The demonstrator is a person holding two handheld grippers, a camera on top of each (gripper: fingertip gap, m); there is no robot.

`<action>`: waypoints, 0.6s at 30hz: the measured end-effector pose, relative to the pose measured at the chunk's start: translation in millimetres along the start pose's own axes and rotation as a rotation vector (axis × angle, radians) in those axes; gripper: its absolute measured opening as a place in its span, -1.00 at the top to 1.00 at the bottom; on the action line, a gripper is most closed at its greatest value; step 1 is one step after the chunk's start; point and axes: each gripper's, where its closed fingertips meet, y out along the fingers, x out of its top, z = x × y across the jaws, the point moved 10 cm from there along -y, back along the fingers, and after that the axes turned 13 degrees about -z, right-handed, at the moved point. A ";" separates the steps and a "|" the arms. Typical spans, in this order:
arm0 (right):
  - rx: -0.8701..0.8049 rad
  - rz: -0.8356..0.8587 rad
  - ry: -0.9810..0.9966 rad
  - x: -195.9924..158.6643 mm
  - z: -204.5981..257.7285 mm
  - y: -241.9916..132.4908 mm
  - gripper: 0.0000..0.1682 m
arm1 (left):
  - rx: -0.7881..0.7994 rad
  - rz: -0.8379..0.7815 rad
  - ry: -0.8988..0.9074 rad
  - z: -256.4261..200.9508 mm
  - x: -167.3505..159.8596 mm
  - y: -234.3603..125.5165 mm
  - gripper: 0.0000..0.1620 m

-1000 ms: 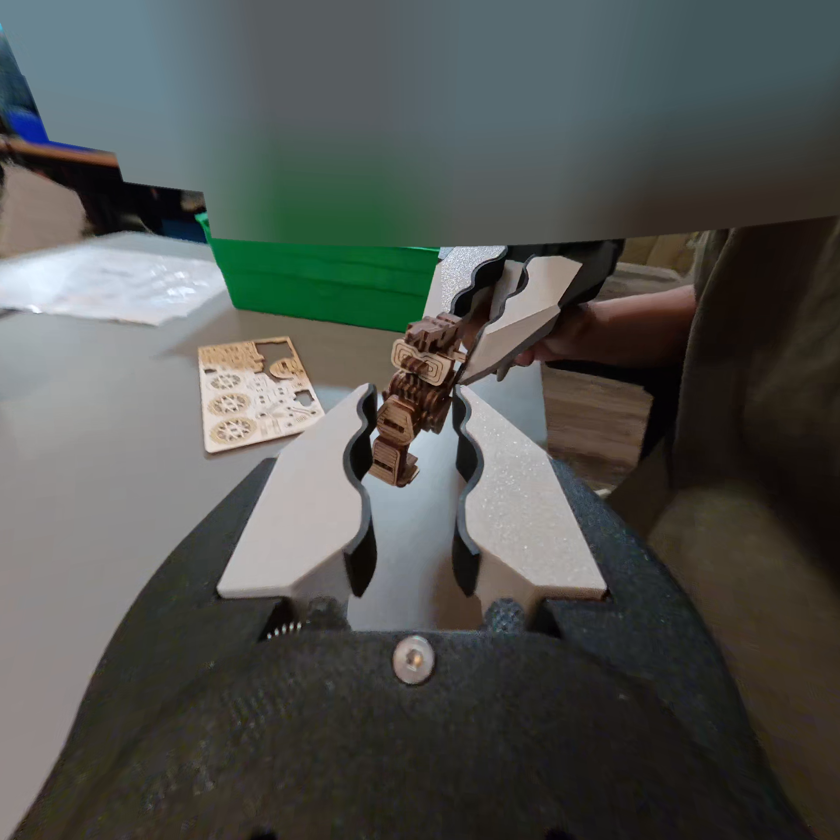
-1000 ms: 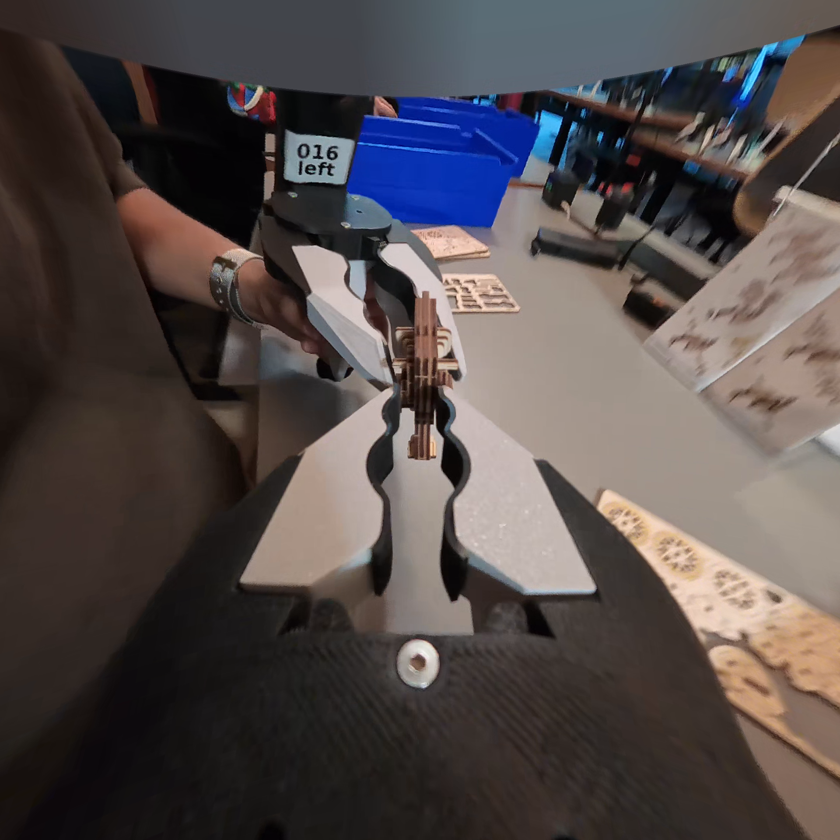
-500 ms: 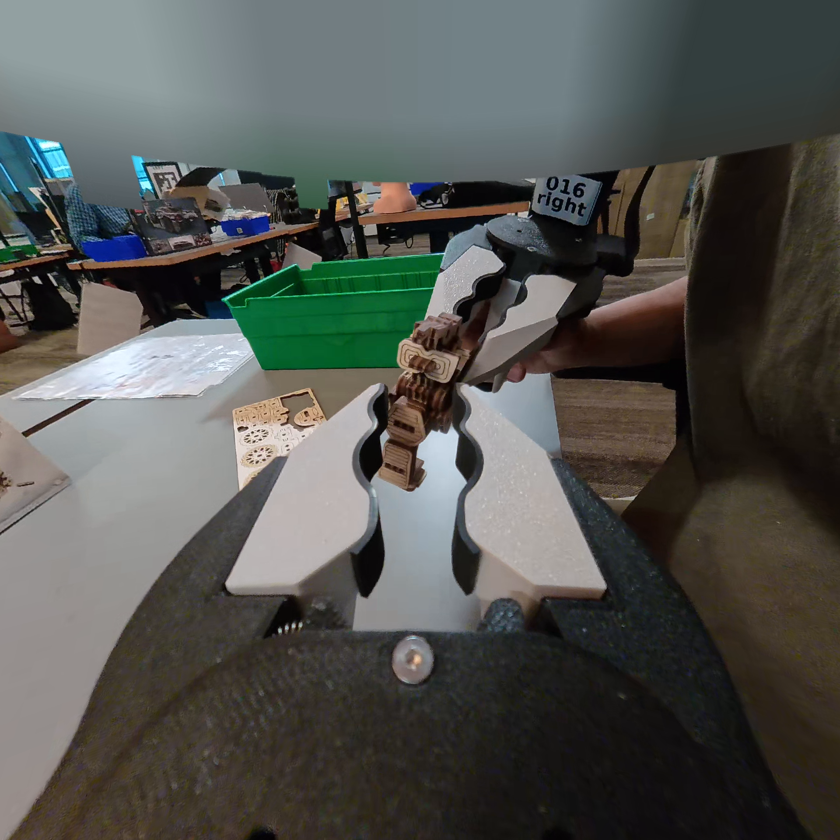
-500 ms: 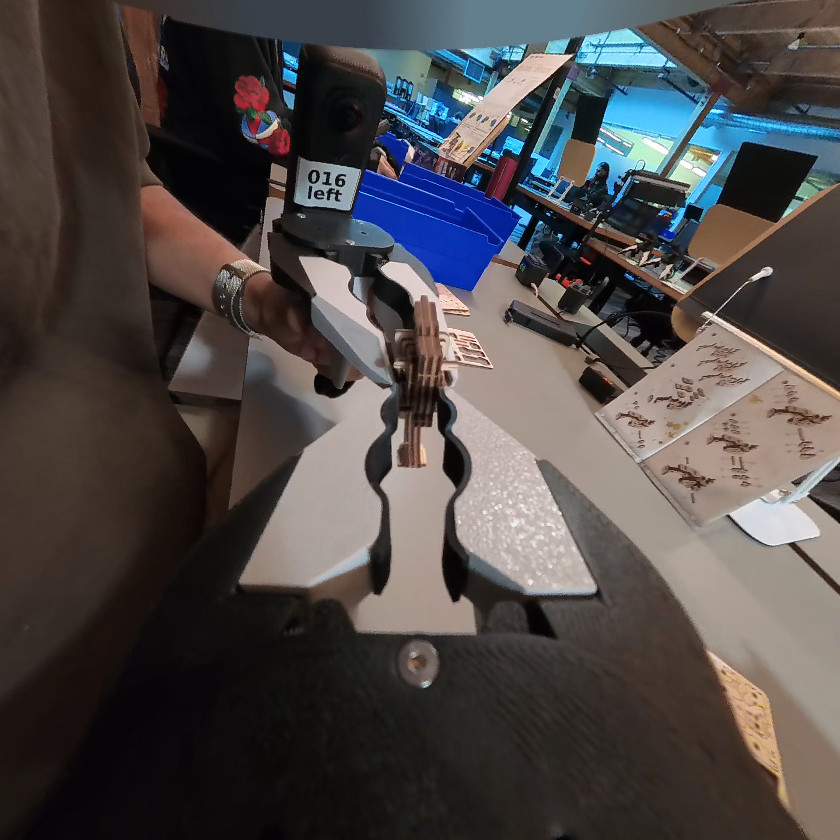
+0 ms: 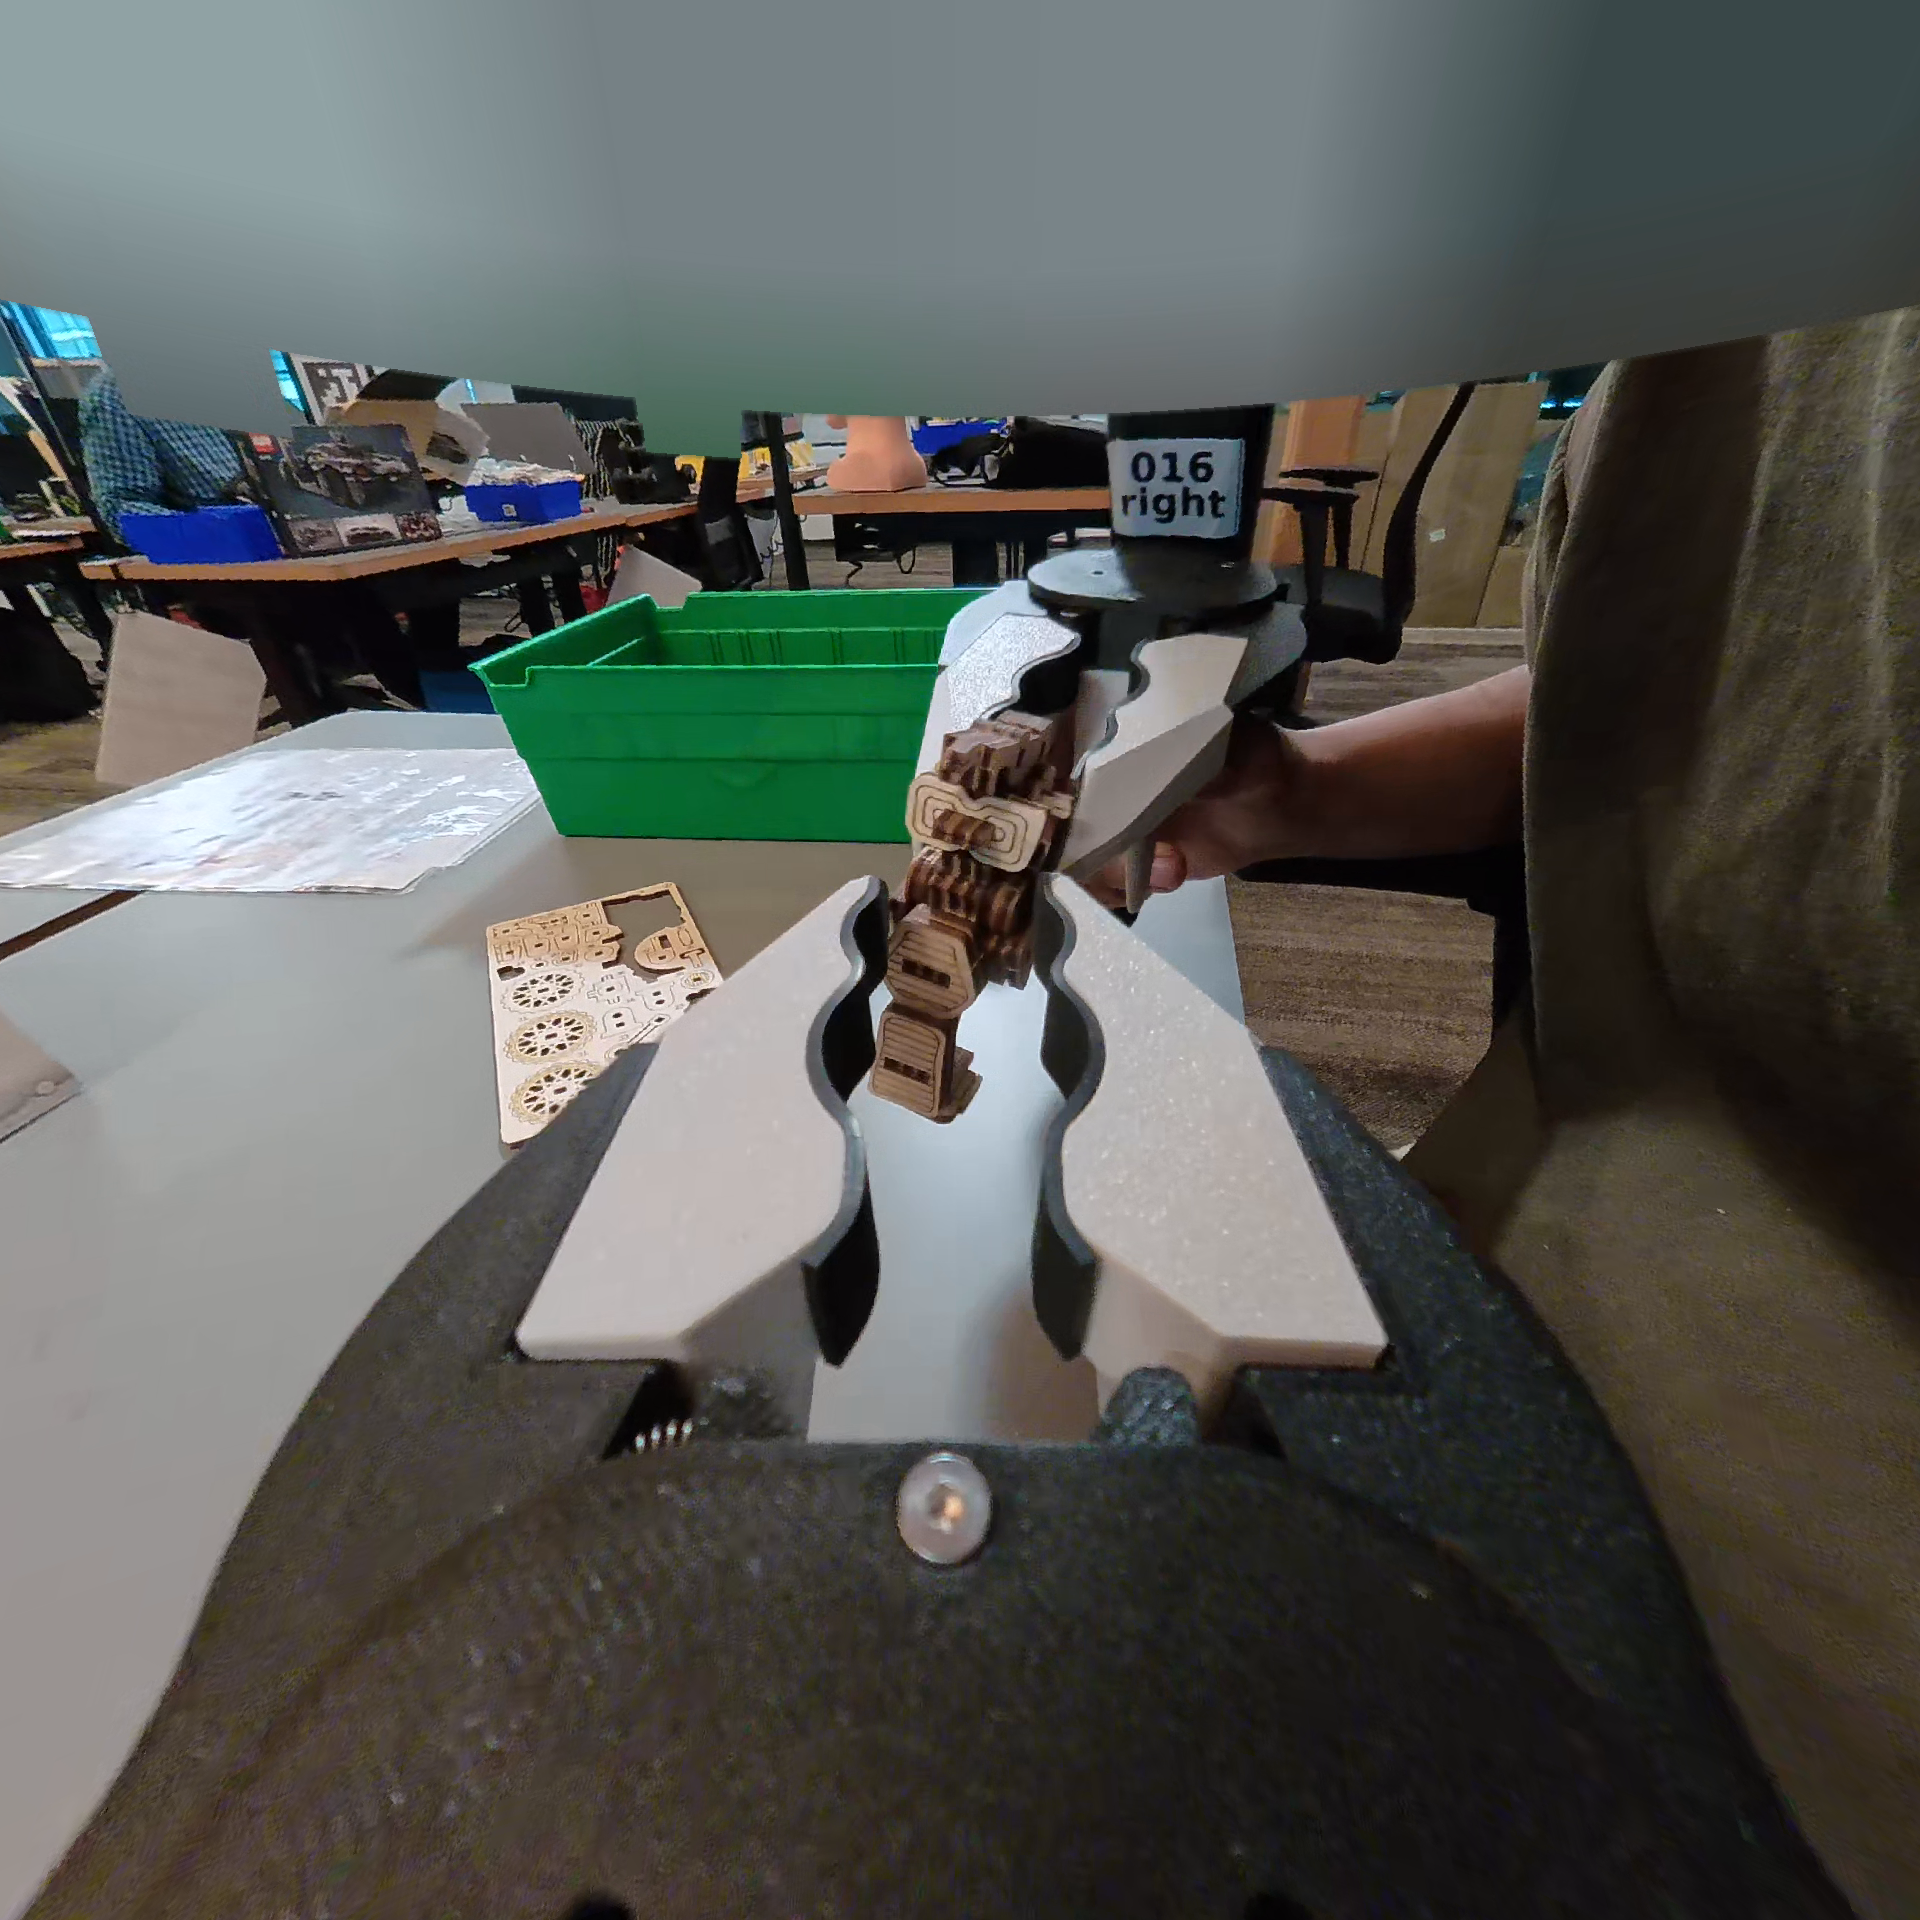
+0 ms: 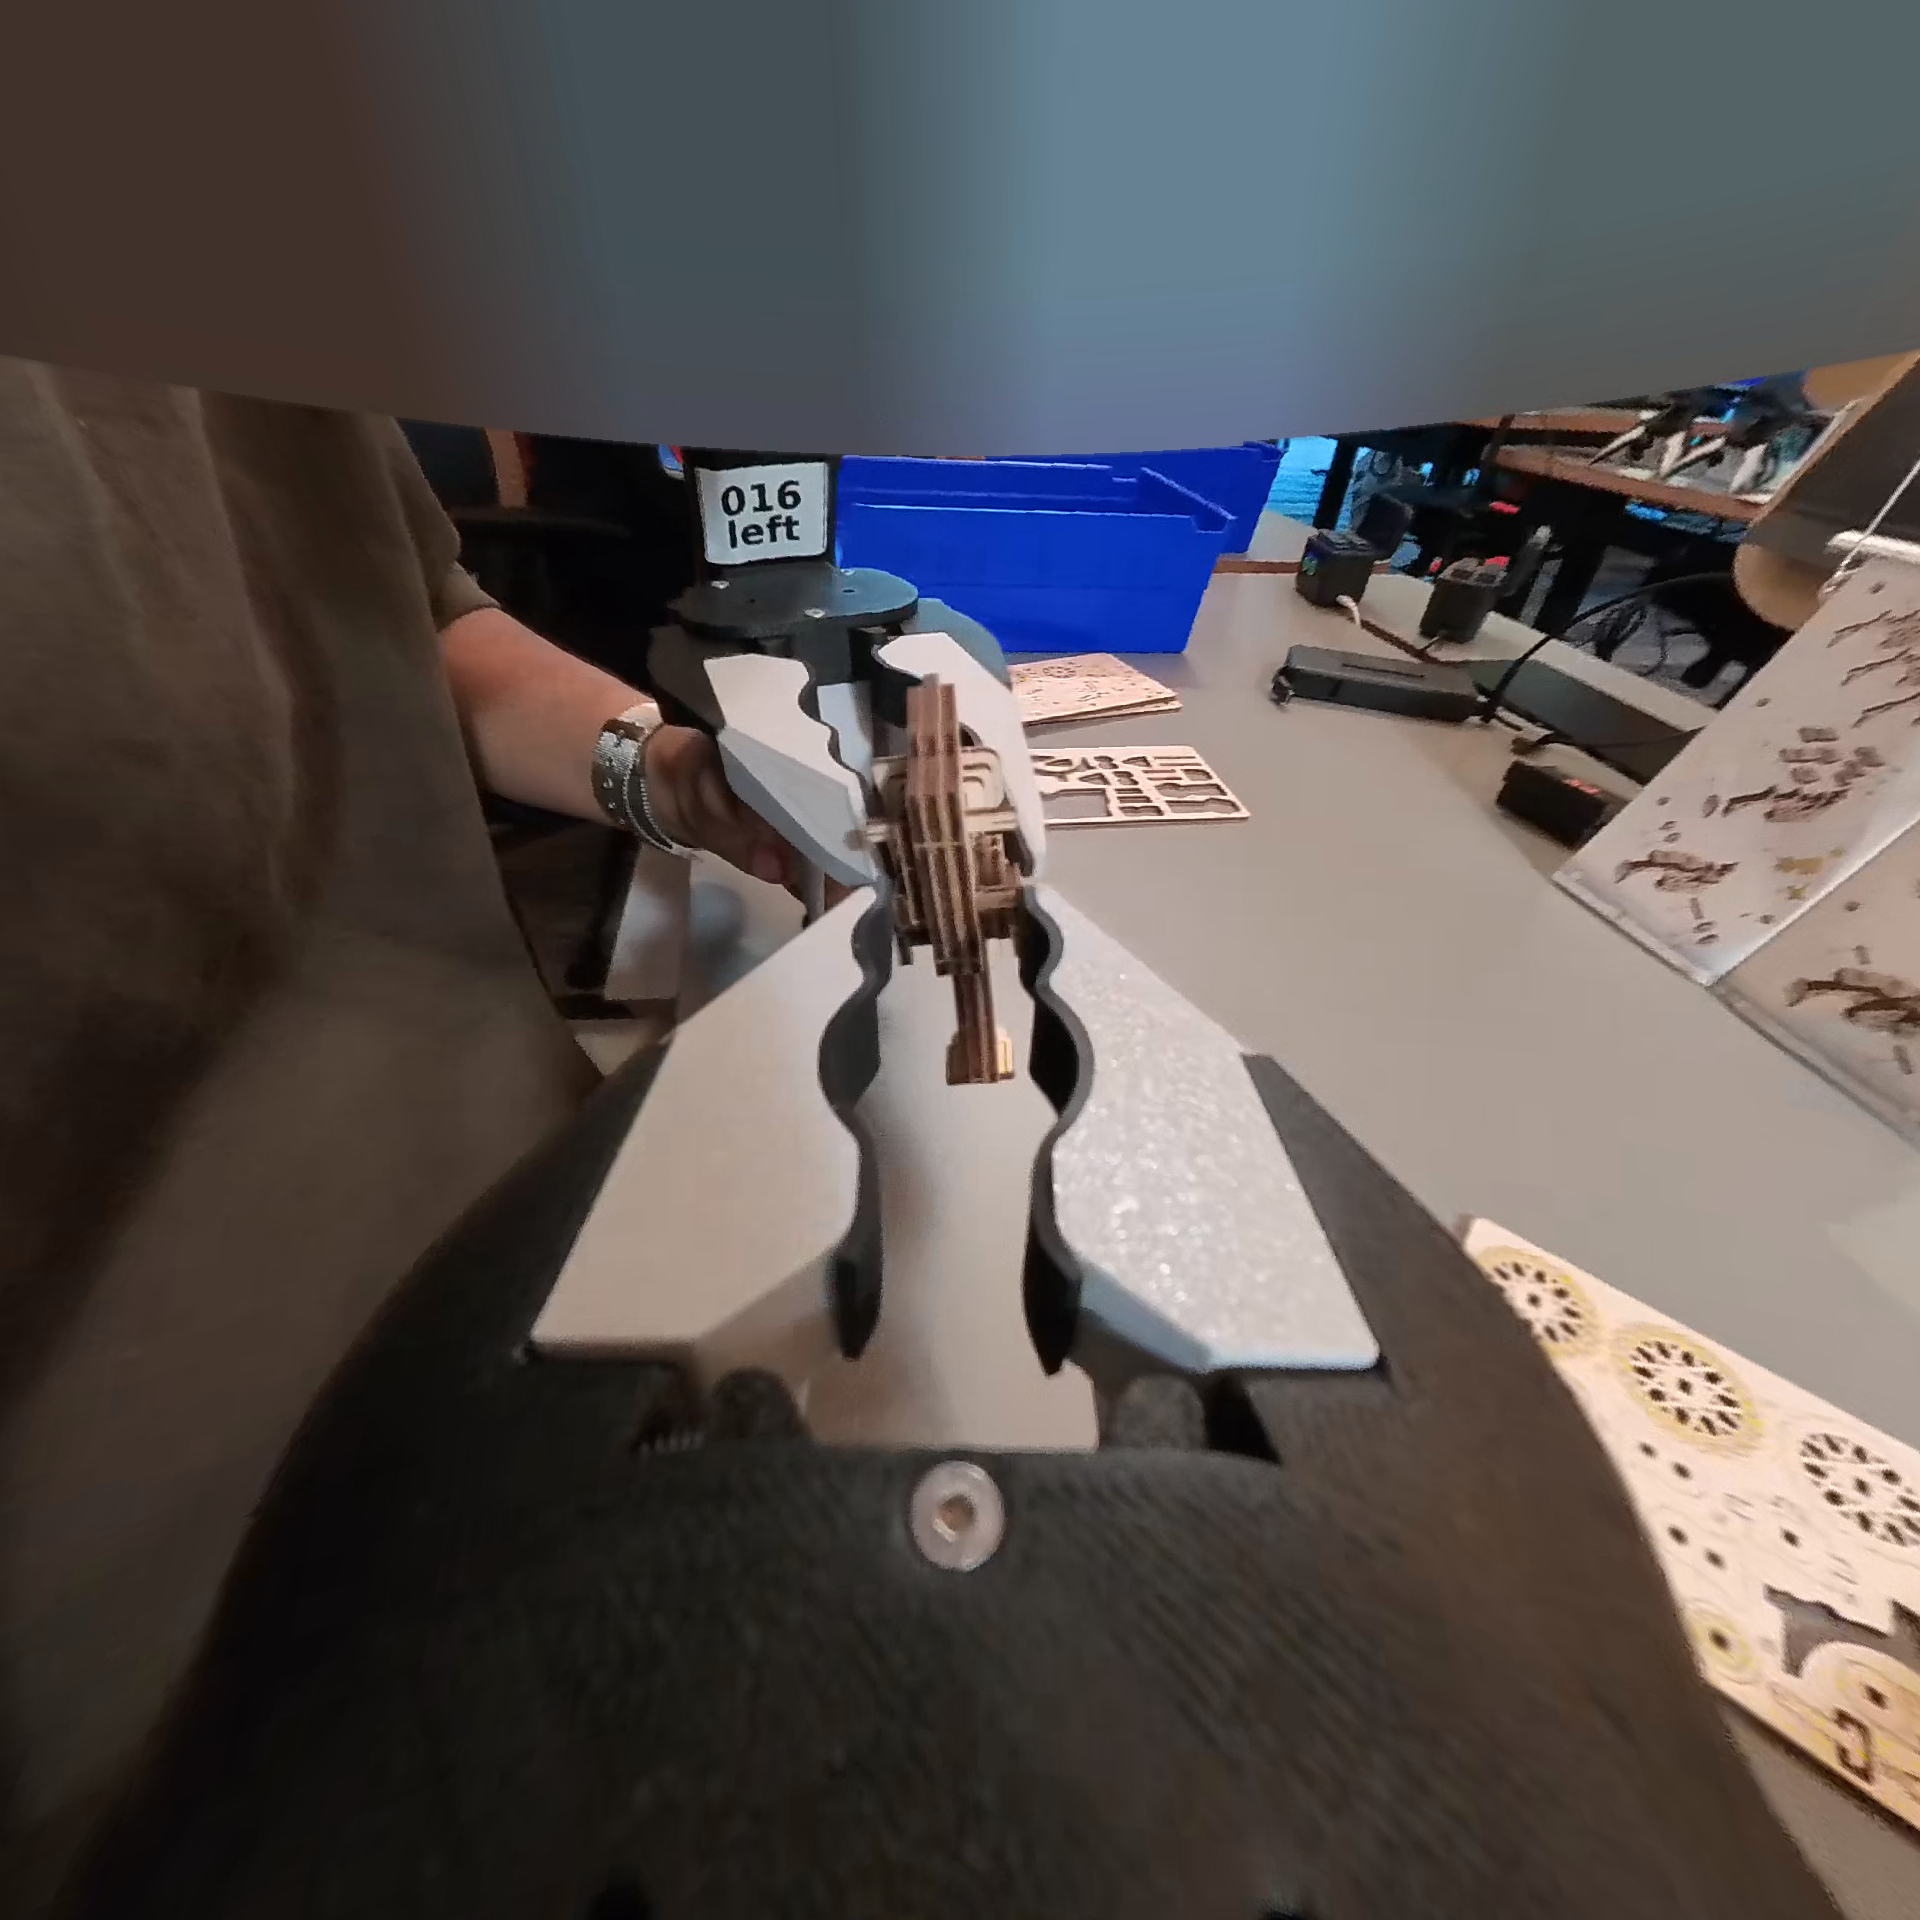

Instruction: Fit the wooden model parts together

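Observation:
A small brown layered wooden model (image 5: 951, 935) is held in the air above the grey table (image 5: 260, 1143), between both grippers. My left gripper (image 5: 961, 909) is shut on its lower middle, and a leg-like part hangs down between the fingers. My right gripper (image 5: 1003, 831) comes in from the upper right and is shut on the model's upper part. In the right wrist view the model (image 6: 951, 883) stands edge-on between my right gripper's (image 6: 956, 914) tips. The left gripper (image 6: 940, 852) grips it from the far side.
A green bin (image 5: 727, 727), a wooden part sheet (image 5: 582, 997) and a plastic sheet (image 5: 260, 821) lie beyond. A blue bin (image 6: 1018, 561), more part sheets (image 6: 1132, 784) (image 6: 1766, 1507), black devices (image 6: 1371, 686) and an instruction stand (image 6: 1787, 810) are to the right. The person's torso (image 5: 1714, 935) is close. Both grippers' tips are close together, under 4 cm apart.
Both grippers have swung and tilted together with the model between them, so the background has shifted. Both grips on the model have held.

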 end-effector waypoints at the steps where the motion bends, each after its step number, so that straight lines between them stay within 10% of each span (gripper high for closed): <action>1: 0.005 -0.002 0.018 -0.4 -0.7 -0.2 0.74 | 0.000 0.001 -0.007 0.1 0.0 0.1 0.68; 18: -0.004 0.037 0.102 1.9 -3.2 -0.7 0.78 | -0.004 -0.012 -0.182 6.6 -1.5 0.9 0.70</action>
